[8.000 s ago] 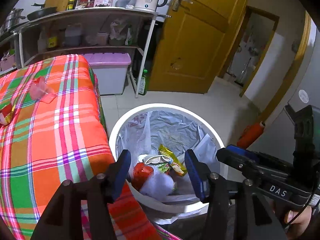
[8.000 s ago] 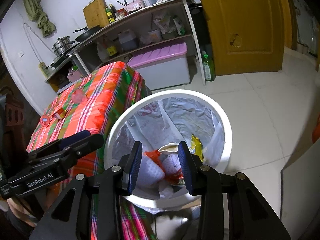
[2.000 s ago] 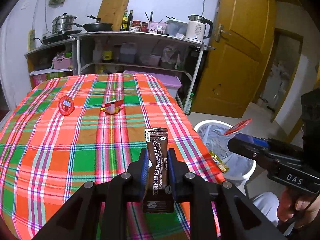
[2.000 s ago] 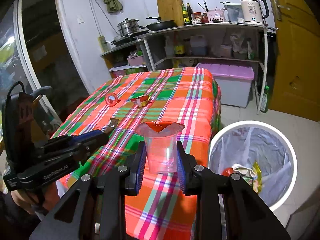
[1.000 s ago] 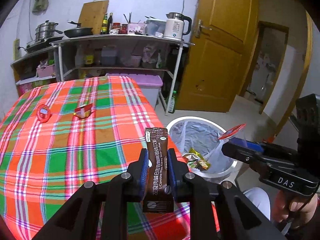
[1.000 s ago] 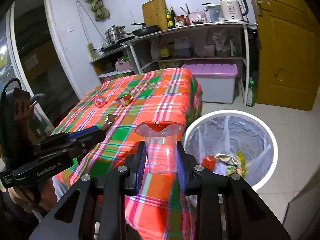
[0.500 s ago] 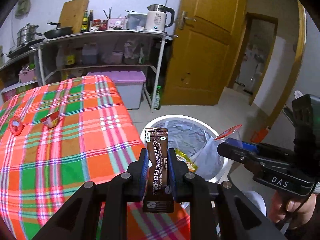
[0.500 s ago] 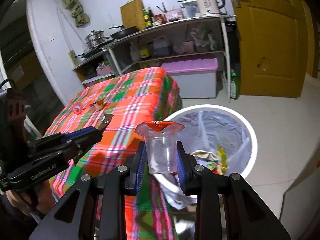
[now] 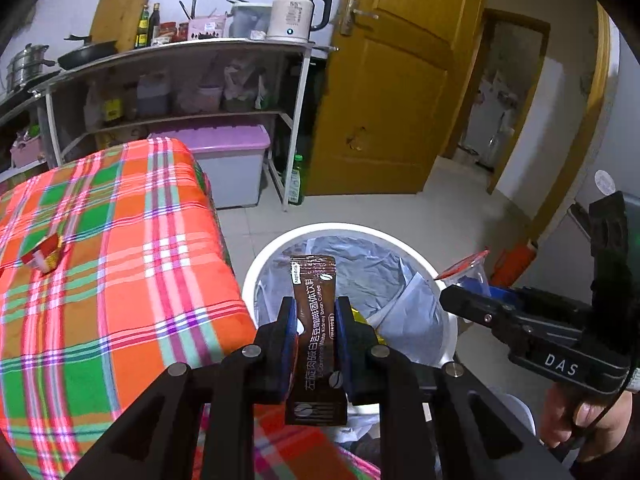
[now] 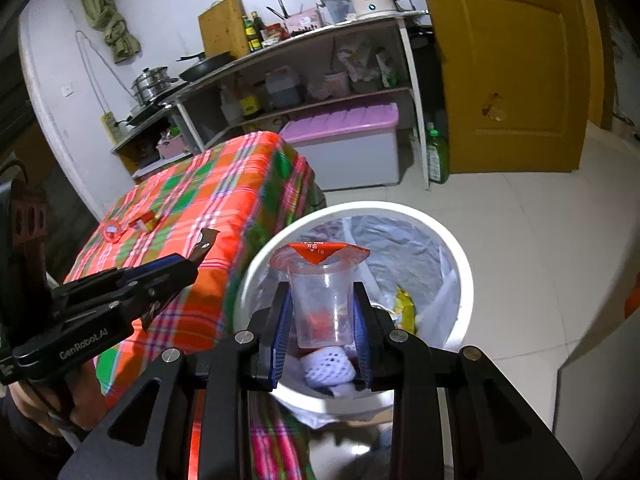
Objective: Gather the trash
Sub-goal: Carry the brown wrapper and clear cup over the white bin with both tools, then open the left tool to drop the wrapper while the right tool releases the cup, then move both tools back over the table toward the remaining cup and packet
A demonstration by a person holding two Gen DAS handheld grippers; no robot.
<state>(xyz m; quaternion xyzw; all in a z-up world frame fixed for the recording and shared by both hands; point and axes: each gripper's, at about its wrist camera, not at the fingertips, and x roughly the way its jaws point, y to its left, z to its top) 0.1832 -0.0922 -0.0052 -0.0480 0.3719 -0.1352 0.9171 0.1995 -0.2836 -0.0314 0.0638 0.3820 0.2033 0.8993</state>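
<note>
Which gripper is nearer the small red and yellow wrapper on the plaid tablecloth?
Left. The left gripper is by the table edge, on the small red and yellow wrapper's side of the bin; the right gripper is over the white bin.

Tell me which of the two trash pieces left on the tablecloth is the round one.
The round red lid, the piece farther from the bin. Beside it lies the other, a crumpled red and yellow wrapper, angular rather than round.

Plaid-covered table [image 9: 120,280], red wrappers [image 9: 44,254]
</note>
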